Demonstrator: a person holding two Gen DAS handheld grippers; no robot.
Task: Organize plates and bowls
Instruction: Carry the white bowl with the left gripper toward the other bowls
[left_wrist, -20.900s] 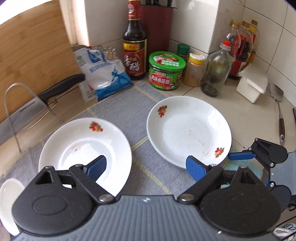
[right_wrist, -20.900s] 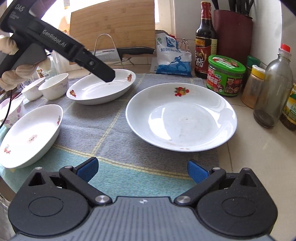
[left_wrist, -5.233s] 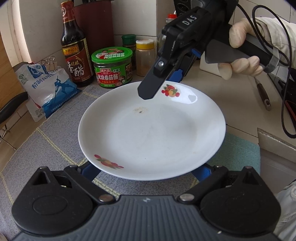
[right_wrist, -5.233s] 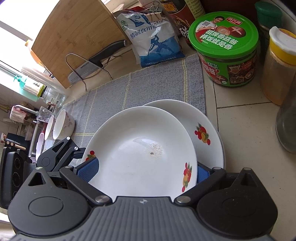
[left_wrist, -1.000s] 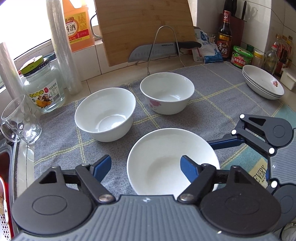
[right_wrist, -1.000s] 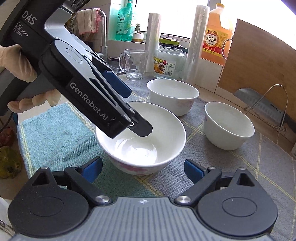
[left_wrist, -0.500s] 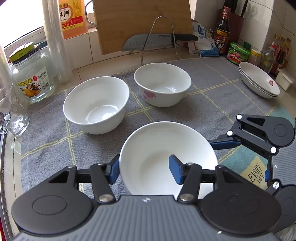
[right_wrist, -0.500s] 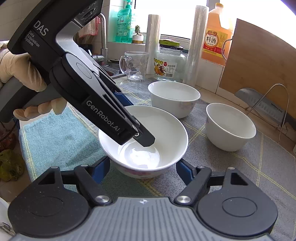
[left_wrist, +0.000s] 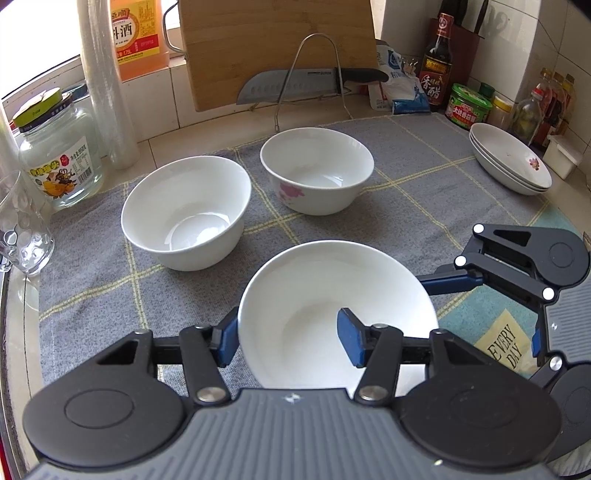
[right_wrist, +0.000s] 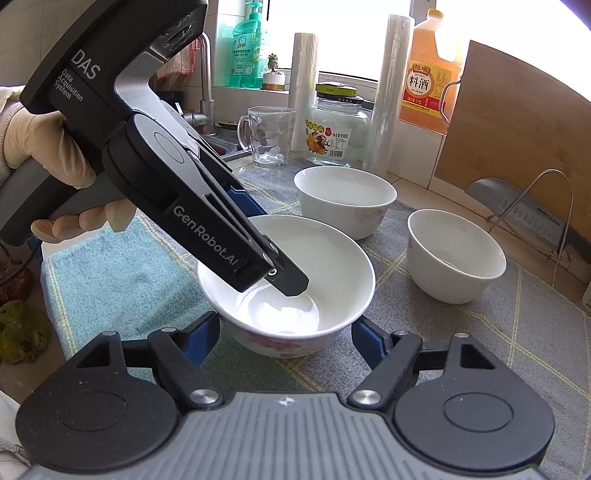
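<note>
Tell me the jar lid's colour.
Green, on the jar right of the vinegar; left wrist view.

Two matching black handheld grippers, worked by a gloved person.

The left gripper (right_wrist: 258, 254) has a grey-and-black body printed "DAS Data Acquisition System" and "GenRobot.AI" in pale lettering, blue pads (left_wrist: 351, 341), silver pivot screws, and a ribbed grey front plate (marked with a small white star). The right gripper (right_wrist: 286, 341) looks the same, with white-dotted pivots seen side-on. The hand (right_wrist: 44, 147) wears a cream glove and pale sleeve.
</note>
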